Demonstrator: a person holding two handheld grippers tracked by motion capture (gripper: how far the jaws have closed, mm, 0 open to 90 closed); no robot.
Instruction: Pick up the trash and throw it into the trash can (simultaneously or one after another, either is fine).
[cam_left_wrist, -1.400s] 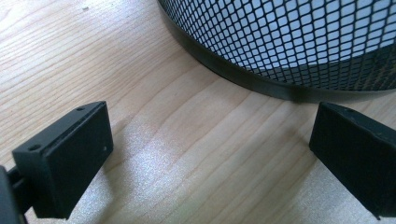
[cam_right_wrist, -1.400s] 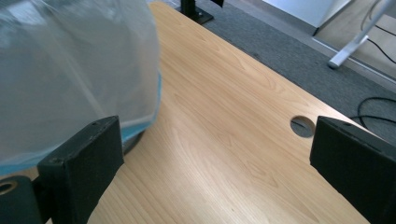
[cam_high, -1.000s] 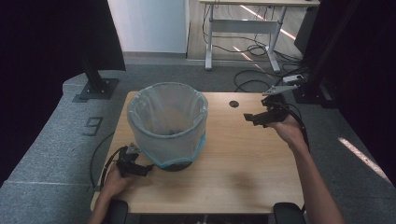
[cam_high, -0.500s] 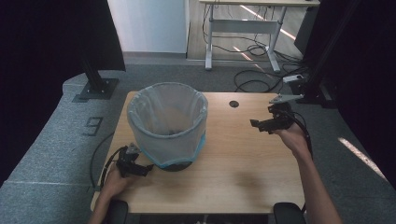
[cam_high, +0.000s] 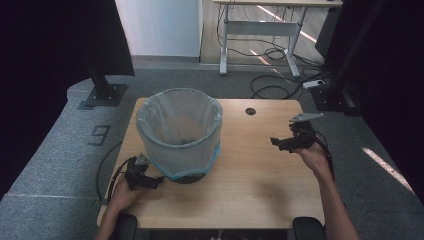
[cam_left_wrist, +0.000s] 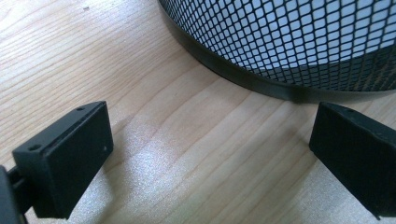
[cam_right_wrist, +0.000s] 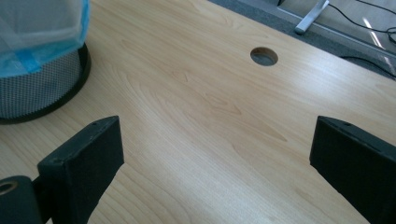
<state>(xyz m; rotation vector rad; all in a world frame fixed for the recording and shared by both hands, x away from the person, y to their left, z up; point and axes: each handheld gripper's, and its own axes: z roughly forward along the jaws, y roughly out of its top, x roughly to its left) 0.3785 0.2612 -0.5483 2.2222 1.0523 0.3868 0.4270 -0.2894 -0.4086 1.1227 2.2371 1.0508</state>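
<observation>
A black mesh waste bin (cam_high: 180, 131) lined with a pale blue plastic bag stands left of centre on the wooden table (cam_high: 250, 185). My left gripper (cam_high: 150, 181) rests on the table at the bin's front left, open, with its jaws facing the mesh base (cam_left_wrist: 289, 51) and nothing between them. My right gripper (cam_high: 278, 143) hovers over the table's right side, open and empty, pointing toward the bin (cam_right_wrist: 37, 70). The bag's blue rim hangs over the mesh in the right gripper view.
A round cable hole (cam_high: 250, 111) sits near the table's far edge, also seen as the cable hole (cam_right_wrist: 264, 55). Grey carpet surrounds the table. A black stand base (cam_high: 102, 94) is at far left, a white desk frame (cam_high: 260, 40) and floor cables behind.
My right gripper has moved toward the person and slightly lower over the table's right side. The left gripper and the bin have stayed put.
</observation>
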